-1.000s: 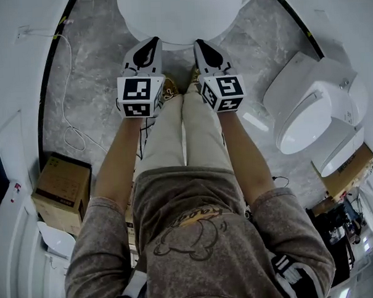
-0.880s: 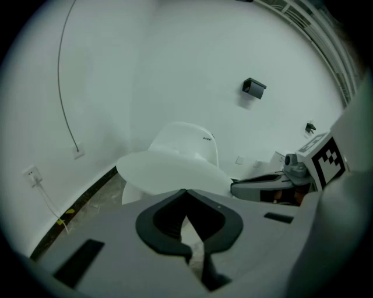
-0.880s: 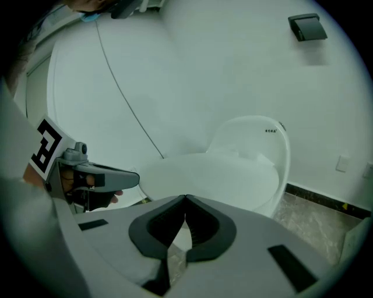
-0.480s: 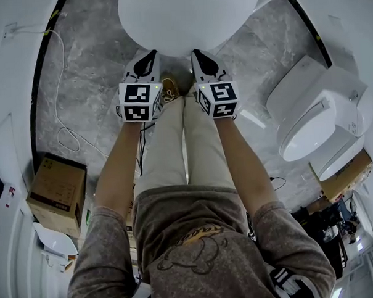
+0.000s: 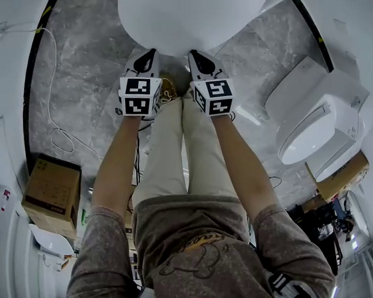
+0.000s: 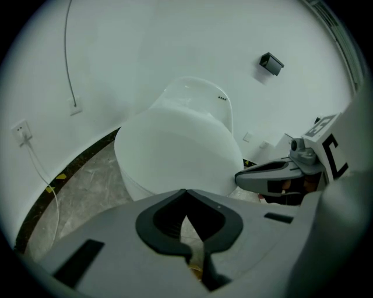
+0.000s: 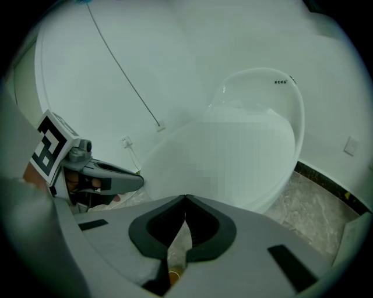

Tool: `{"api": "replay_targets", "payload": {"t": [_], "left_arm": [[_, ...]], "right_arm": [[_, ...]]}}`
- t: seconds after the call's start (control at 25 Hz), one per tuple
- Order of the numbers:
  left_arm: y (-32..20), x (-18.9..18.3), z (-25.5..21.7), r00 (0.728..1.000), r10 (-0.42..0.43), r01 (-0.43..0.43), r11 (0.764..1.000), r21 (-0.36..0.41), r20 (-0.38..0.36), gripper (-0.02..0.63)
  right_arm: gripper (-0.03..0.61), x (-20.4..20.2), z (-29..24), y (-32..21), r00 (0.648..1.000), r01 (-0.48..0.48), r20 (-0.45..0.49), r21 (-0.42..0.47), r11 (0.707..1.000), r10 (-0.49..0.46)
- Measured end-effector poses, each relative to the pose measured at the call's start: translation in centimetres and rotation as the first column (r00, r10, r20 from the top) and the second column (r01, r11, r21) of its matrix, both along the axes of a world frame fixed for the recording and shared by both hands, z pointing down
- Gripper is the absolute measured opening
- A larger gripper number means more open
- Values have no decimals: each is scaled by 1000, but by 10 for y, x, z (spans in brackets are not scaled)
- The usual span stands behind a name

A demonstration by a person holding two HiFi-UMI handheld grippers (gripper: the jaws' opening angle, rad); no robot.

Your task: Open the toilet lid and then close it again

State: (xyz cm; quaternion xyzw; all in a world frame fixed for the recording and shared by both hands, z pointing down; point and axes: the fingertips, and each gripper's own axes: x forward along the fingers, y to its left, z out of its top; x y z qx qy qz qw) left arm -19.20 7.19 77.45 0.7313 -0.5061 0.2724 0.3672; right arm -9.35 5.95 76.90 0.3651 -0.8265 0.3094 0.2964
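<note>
Lid [image 5: 193, 15] is down on the toilet [image 6: 145, 174], at far centre of the head view, smooth white top showing. Both claws sit just near of its front edge, side by side, not touching it.

Left claw [image 5: 150, 55] is pressed together, tips meeting, nothing between them; same in its own view [image 6: 185, 198], with the lid just past the tips. Right claw [image 5: 194, 53] is also pressed together and empty [image 7: 185, 201], pointing at the lid [image 7: 233, 157].

The person's arms reach forward over the legs [image 5: 180, 152].

Grey marble floor [image 5: 84, 69] is around the toilet. A white cable [image 5: 56, 129] lies on the floor at left, a cardboard box [image 5: 52, 191] at near left, and a second toilet [image 5: 309, 127] at right.
</note>
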Motion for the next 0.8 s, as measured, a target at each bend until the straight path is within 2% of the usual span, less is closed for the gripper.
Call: {"api": "replay_targets", "payload": {"t": [0.24,0.44,0.6,0.8], "left_arm": [[0,0,11,1000,-13,13,1000,-16,-1,9],[-1,1,1,1000,-15,15,1000,-25,-9,8],[-17,5,-50,999,-7,8,999,33,-34,9],[-54,8,-158,997,-26,36,988,149,-74,8]], "right_arm": [[26,-2,13,4,1000,-31,4,-28,999,31],[26,-1,3,4,1000,-10,11,-35,999,10],[26,4,-42,-9,1000,-2,26,5,1000,2],[26,9,-145,-47,995,-53,90,97,994,44]]}}
